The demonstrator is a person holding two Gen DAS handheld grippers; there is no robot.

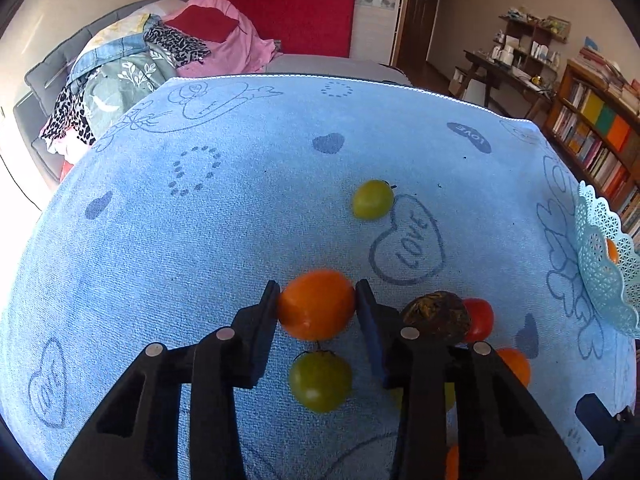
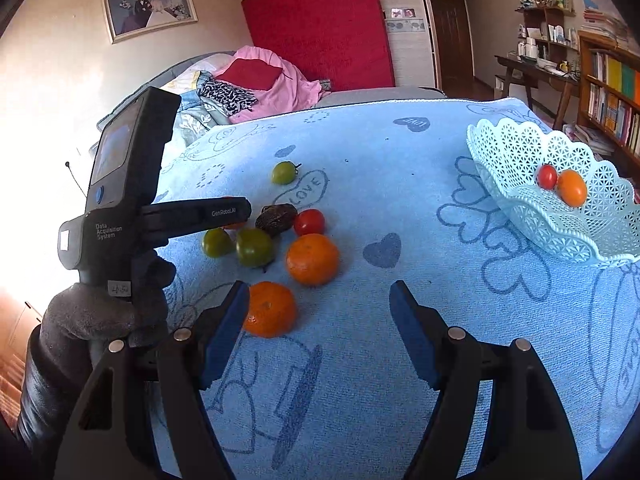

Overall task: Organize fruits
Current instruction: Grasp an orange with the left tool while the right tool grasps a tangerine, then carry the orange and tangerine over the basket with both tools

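My left gripper [image 1: 317, 300] is shut on an orange tomato [image 1: 316, 305], held just above the blue towel [image 1: 200, 240]. Below it lies a green tomato [image 1: 320, 381]. A dark wrinkled fruit [image 1: 436, 314], a red tomato [image 1: 480, 319] and another green tomato [image 1: 372, 199] lie nearby. My right gripper [image 2: 320, 300] is open and empty, low over the towel [image 2: 380, 360]. Beside its left finger lies a mandarin [image 2: 270, 309], with a second mandarin [image 2: 313, 259] behind. The light blue lace basket [image 2: 520, 208] at the right holds a red tomato [image 2: 546, 176] and an orange tomato [image 2: 572, 188].
The left device body [image 2: 120, 200] and gloved hand [image 2: 104, 312] stand at the left of the right wrist view. Two green tomatoes [image 2: 240, 245] lie under it. A pile of clothes [image 1: 160, 52] lies beyond the towel's far edge. A bookshelf [image 1: 600, 132] stands at the right.
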